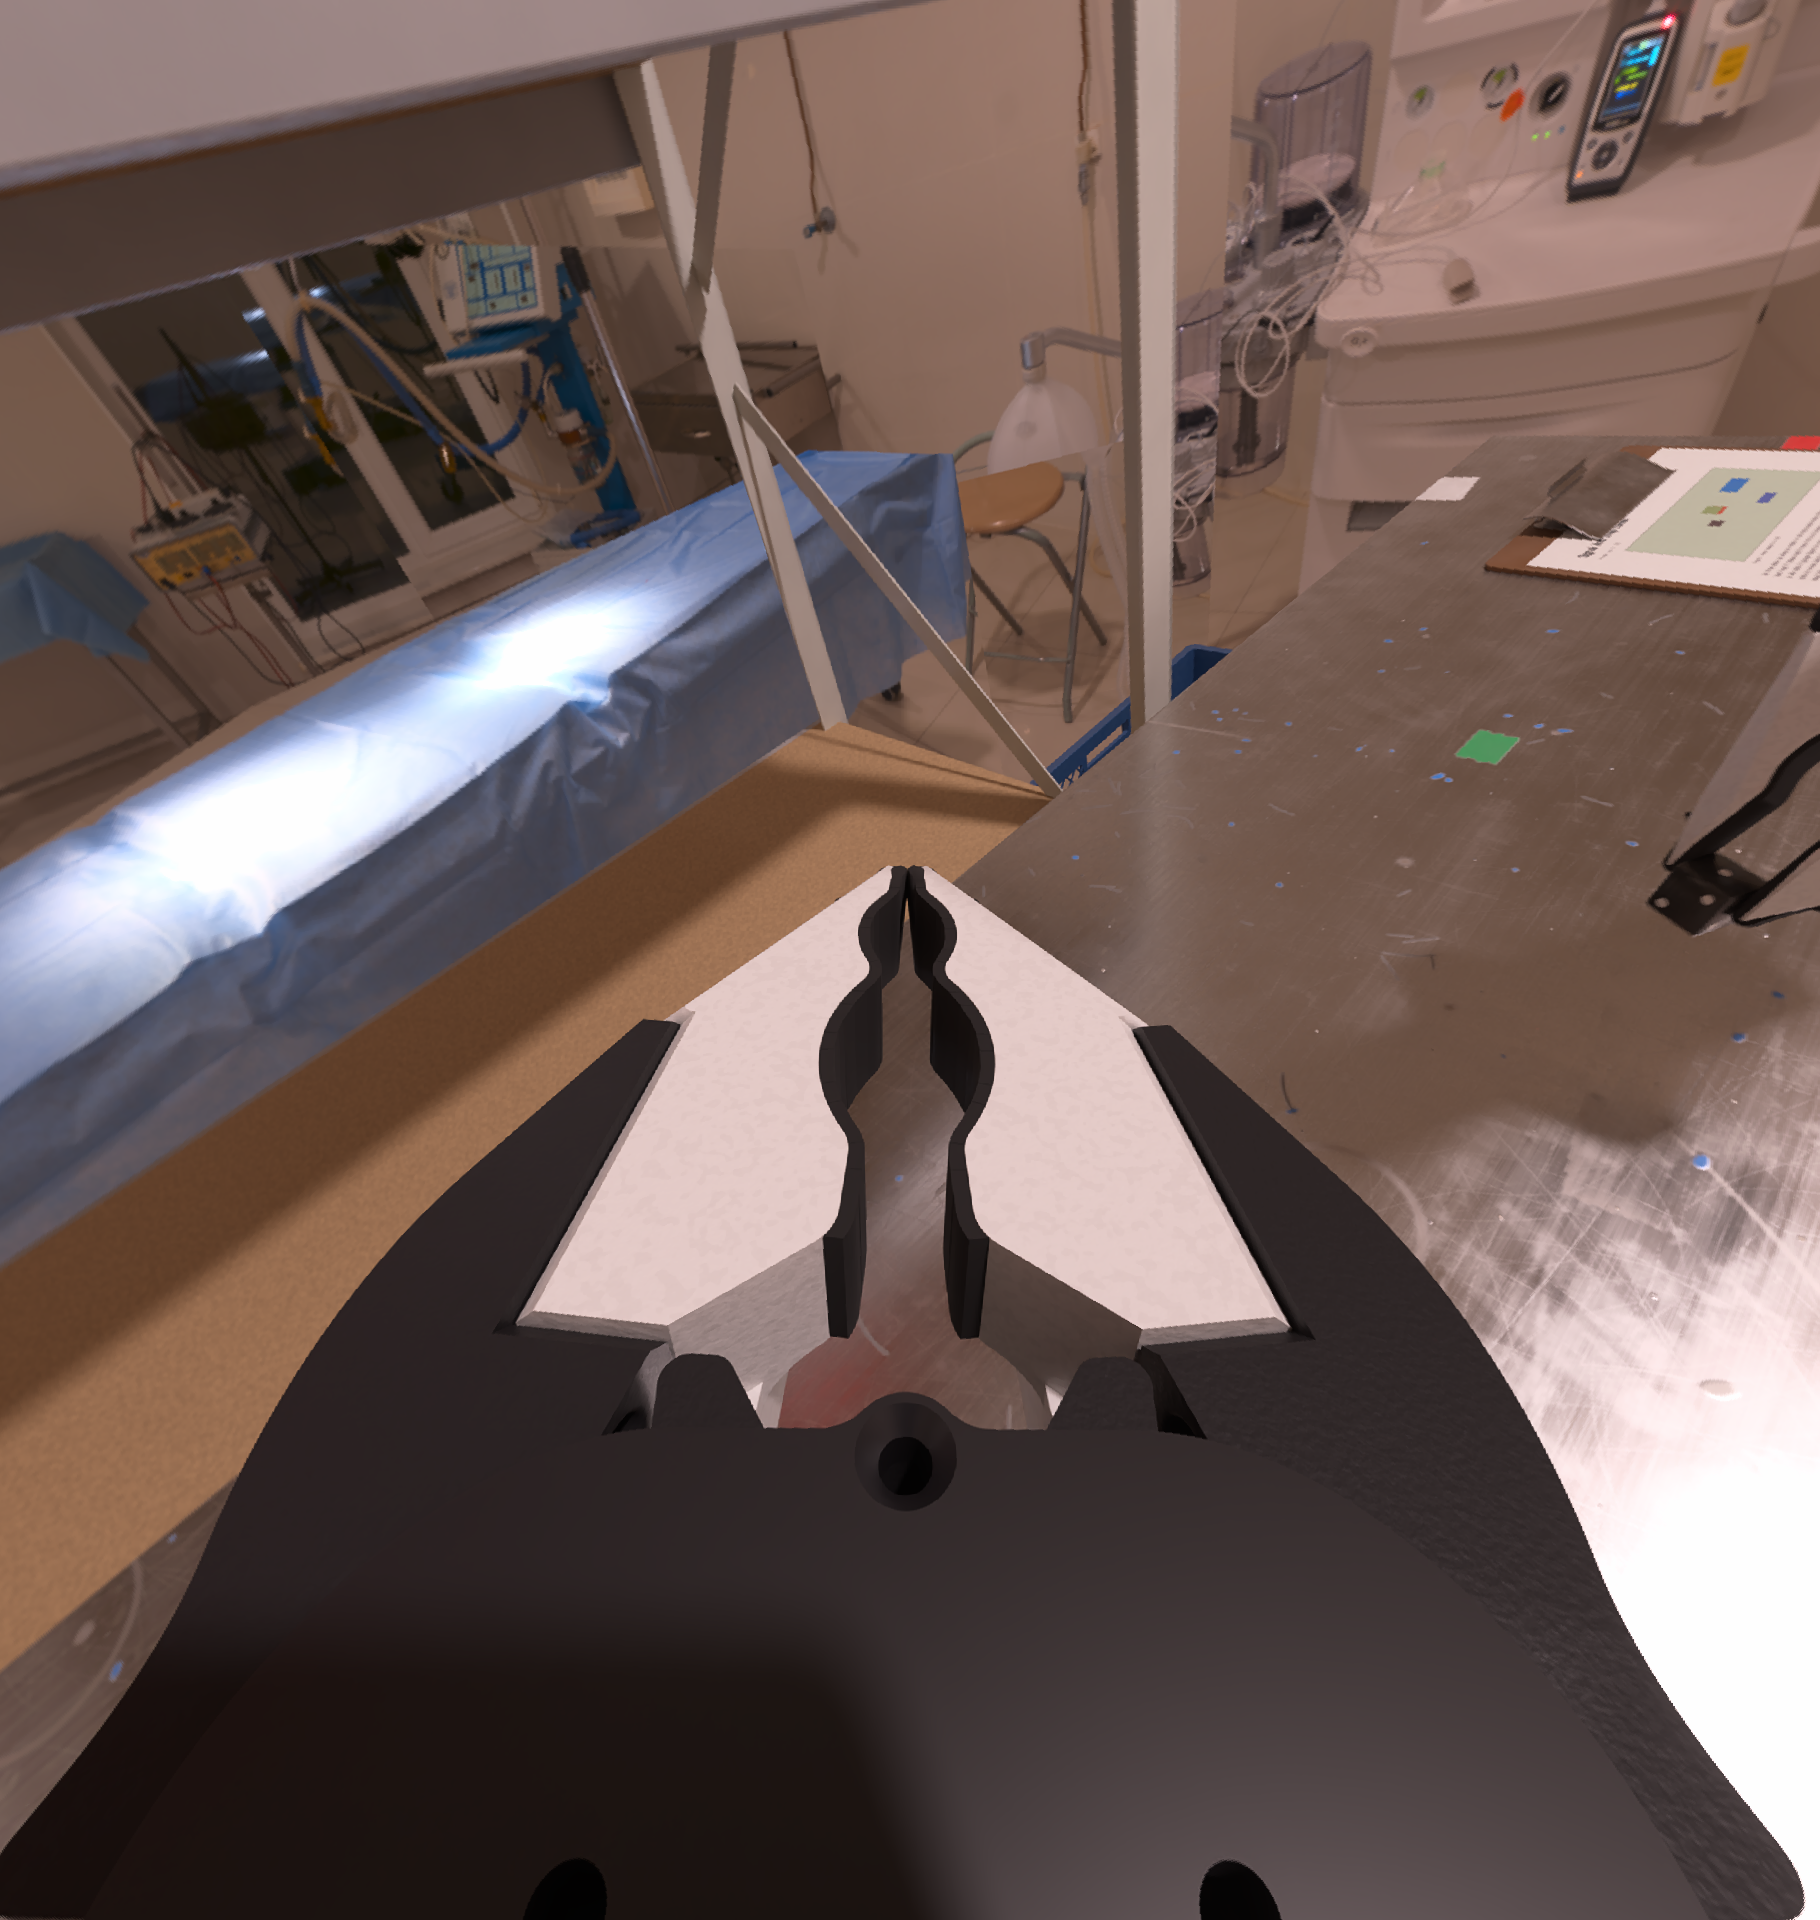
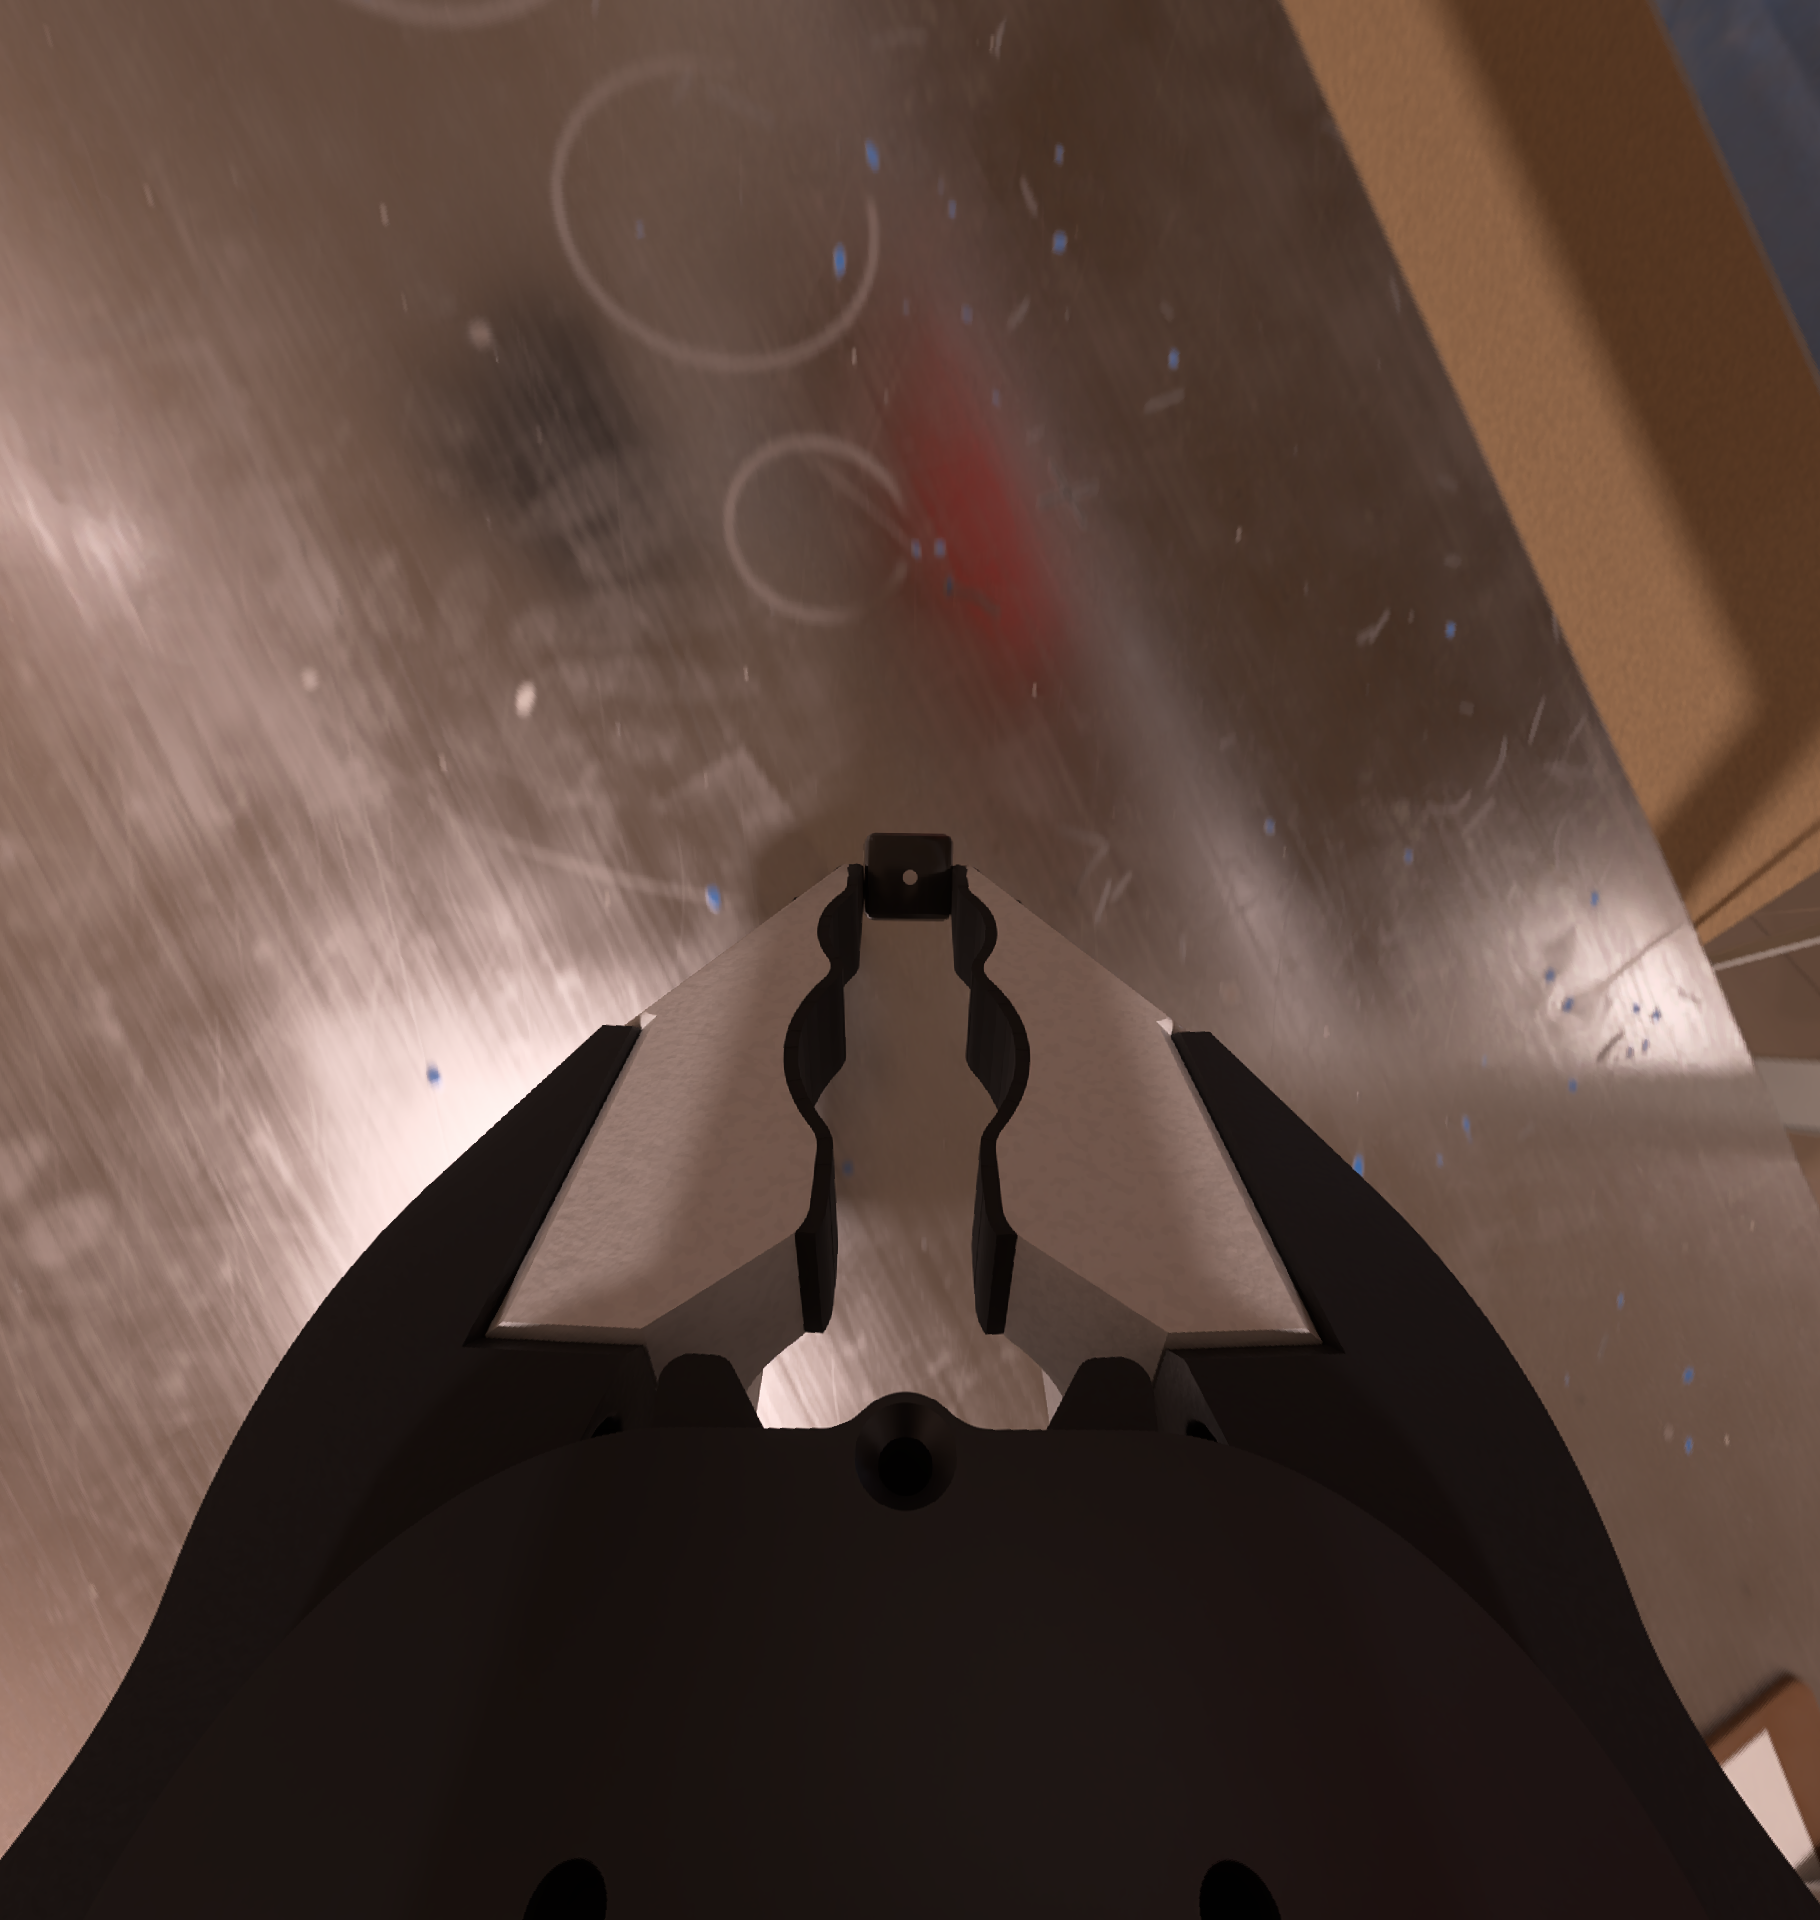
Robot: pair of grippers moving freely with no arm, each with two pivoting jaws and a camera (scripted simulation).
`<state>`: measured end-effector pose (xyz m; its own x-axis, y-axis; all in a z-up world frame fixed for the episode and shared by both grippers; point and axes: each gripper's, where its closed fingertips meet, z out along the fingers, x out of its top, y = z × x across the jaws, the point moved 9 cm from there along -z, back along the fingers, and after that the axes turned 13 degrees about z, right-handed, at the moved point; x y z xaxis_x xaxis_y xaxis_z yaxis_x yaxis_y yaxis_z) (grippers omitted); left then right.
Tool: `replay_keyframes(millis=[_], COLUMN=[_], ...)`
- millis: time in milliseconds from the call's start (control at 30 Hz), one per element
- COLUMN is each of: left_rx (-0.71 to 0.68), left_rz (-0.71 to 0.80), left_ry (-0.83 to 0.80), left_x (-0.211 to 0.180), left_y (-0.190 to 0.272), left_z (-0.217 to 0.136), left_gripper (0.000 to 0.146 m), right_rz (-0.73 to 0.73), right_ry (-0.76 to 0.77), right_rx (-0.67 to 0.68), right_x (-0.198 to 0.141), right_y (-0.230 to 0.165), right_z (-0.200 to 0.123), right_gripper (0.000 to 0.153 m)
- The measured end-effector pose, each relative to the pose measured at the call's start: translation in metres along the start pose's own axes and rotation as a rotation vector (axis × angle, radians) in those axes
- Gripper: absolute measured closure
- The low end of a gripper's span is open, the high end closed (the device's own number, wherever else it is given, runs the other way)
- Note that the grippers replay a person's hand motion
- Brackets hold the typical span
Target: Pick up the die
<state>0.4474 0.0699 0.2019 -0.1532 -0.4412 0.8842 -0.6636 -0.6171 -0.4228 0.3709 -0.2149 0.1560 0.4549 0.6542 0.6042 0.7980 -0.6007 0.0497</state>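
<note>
The die [image 2: 908, 878] is a small black cube with a white pip. It sits clamped between the tips of my right gripper [image 2: 908, 883], over the scratched metal table [image 2: 366, 727]. In the left wrist view the same die [image 1: 1698, 900] shows at the tips of the right gripper [image 1: 1716, 883] near the right edge, a little above the table, with a shadow below it. My left gripper [image 1: 907, 881] is shut and empty, its tips over the table's edge.
A clipboard with a printed sheet [image 1: 1695, 530] lies at the far right of the table [image 1: 1405, 935]. A green square patch [image 1: 1486, 746] is on the table. A tan border [image 1: 573, 997] runs along the table's left side. A blue crate [image 1: 1124, 727] is beyond it.
</note>
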Motion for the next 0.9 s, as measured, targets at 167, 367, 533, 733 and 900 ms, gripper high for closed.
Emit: replay_keyframes(millis=[167, 367, 533, 733, 900], left_rx=[-0.028, -0.061, -0.122, -0.394, -0.6], left_rz=[-0.082, -0.105, -0.118, -0.078, 0.101], left_ry=[-0.013, -0.047, -0.069, -0.044, -0.088], left_x=[-0.018, -0.035, -0.041, -0.048, -0.063], left_y=[-0.001, 0.006, 0.016, 0.035, 0.056], left_z=[0.006, 0.012, 0.014, 0.017, 0.022], left_gripper=[0.146, 0.145, 0.141, 0.137, 0.13], right_rz=[0.011, -0.015, -0.038, -0.045, -0.046], right_ry=[-0.002, -0.054, -0.091, -0.125, -0.167], right_rx=[-0.002, 0.018, 0.043, 0.061, 0.089], right_x=[0.05, 0.084, 0.09, 0.079, 0.067], right_y=[-0.012, -0.025, -0.033, -0.036, -0.034], right_z=[0.023, 0.051, 0.073, 0.088, 0.092], right_gripper=[0.136, 0.136, 0.136, 0.136, 0.136])
